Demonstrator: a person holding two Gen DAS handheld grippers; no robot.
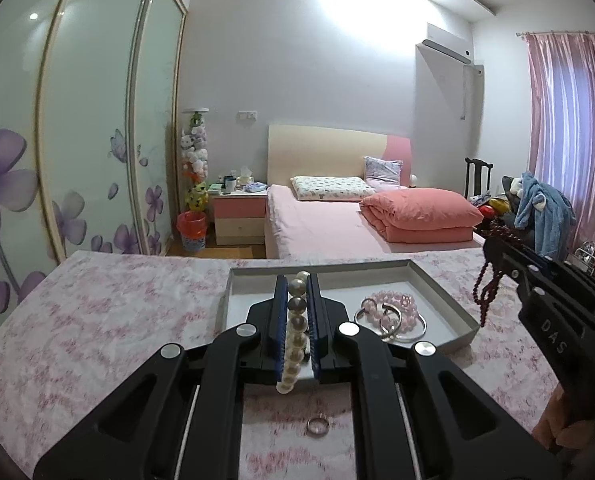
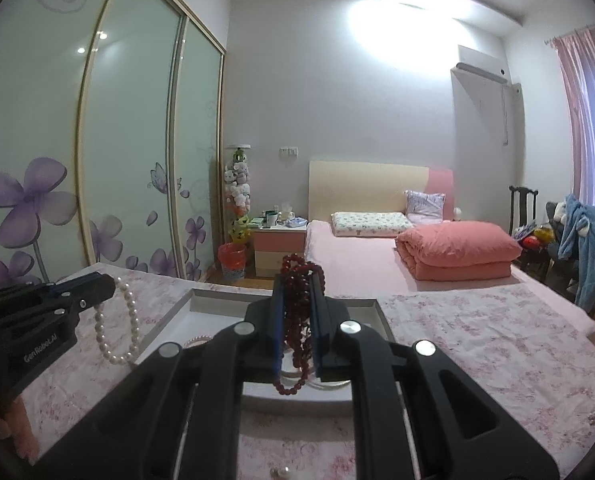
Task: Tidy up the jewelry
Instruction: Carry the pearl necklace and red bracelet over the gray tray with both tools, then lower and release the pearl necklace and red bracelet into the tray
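My left gripper [image 1: 297, 280] is shut on a white pearl bracelet [image 1: 296, 336] and holds it above the near left part of a shallow grey tray [image 1: 445, 288]. From the right wrist view the pearl bracelet [image 2: 117, 328] hangs as a loop below the left gripper [image 2: 105, 284]. My right gripper [image 2: 297, 280] is shut on a dark red bead string [image 2: 297, 320] above the tray [image 2: 177, 304]; in the left wrist view the string [image 1: 487, 292] dangles beside the tray's right edge. A pink bead bracelet [image 1: 393, 304] and silver bangles [image 1: 393, 326] lie in the tray.
A small silver ring [image 1: 317, 426] lies on the pink floral cloth [image 1: 117, 320] in front of the tray. A pearl piece [image 2: 283, 473] lies on the cloth near the bottom edge. A bed [image 1: 337, 224] stands beyond the table.
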